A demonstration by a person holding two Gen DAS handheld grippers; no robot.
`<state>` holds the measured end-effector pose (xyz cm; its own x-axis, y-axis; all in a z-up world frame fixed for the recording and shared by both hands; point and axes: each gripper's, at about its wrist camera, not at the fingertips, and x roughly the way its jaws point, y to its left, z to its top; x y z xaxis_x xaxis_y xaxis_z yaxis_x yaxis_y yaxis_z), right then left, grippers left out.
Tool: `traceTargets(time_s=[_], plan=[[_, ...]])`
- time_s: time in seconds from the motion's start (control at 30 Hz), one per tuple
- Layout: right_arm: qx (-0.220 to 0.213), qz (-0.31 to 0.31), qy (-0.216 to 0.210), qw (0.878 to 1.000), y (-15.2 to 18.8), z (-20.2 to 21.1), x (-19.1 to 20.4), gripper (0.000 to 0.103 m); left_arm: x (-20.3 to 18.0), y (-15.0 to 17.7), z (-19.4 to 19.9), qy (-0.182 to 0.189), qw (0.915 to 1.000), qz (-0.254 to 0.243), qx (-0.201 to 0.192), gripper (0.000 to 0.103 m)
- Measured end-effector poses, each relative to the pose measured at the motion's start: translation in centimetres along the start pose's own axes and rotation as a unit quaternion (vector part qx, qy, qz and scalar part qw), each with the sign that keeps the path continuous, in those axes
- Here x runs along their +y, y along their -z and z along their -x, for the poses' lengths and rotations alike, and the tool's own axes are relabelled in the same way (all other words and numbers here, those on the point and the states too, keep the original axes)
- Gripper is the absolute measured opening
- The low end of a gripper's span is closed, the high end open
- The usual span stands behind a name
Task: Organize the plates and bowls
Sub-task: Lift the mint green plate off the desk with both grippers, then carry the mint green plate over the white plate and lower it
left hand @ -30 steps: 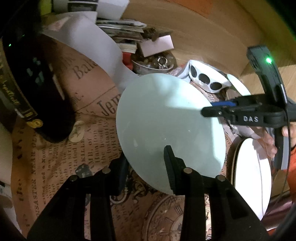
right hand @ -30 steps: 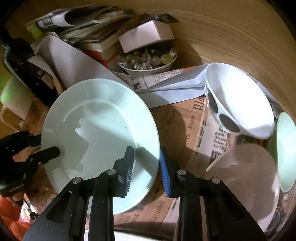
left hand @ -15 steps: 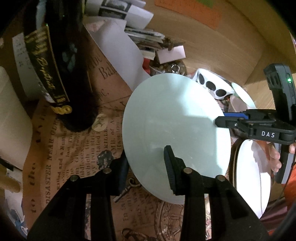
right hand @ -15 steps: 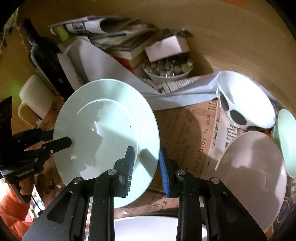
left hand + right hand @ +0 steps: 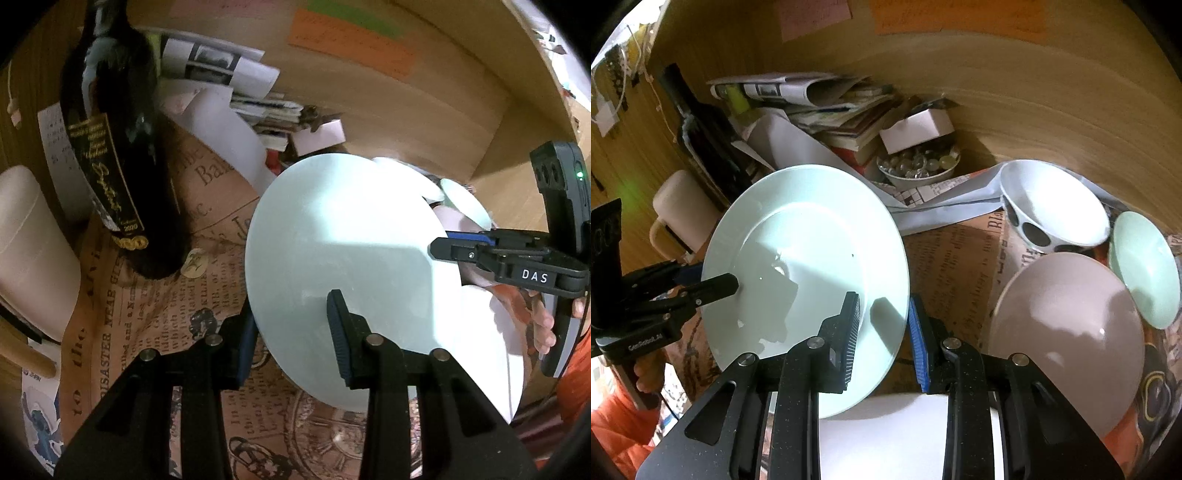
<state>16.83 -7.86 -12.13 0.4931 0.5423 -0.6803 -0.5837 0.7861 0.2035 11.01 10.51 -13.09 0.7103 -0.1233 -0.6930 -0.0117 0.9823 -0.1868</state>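
A pale green plate hangs tilted above the newspaper-covered table, held from both sides. My left gripper is shut on its near rim, one finger over the plate and one under it. My right gripper is shut on the opposite rim of the plate. Each gripper shows in the other's view: the right gripper at the plate's far edge, the left gripper on the plate's left edge. A white plate lies below the held one.
A dark wine bottle and a white roll stand to the left. At the right sit a grey bowl, a white bowl with black ovals and a small green plate. A marble bowl and stacked papers line the wooden back wall.
Both grippers have risen and drawn back with the green plate between them. The bottle and the back wall have come further into view.
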Motion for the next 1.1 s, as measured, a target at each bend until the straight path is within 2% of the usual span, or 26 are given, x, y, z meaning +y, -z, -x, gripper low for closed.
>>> traceTargets(time_s=[0.37, 0.77, 1.1], plan=[[-0.032, -0.011, 0.017, 0.999, 2.2, 3.8, -0.3, 0.024, -2.5, 0.3, 1.1, 0.014, 0.9997, -0.021, -0.007, 0.036], [-0.045, -0.049, 0.038, 0.997, 6.3, 7.2, -2.2, 0.024, -6.2, 1.5, 2.4, 0.039, 0.9976, -0.057, -0.001, 0.036], [-0.052, -0.079, 0.052, 0.994, 9.6, 9.1, -3.5, 0.024, -9.1, 2.6, 1.8, 0.053, 0.9951, -0.083, 0.012, 0.036]])
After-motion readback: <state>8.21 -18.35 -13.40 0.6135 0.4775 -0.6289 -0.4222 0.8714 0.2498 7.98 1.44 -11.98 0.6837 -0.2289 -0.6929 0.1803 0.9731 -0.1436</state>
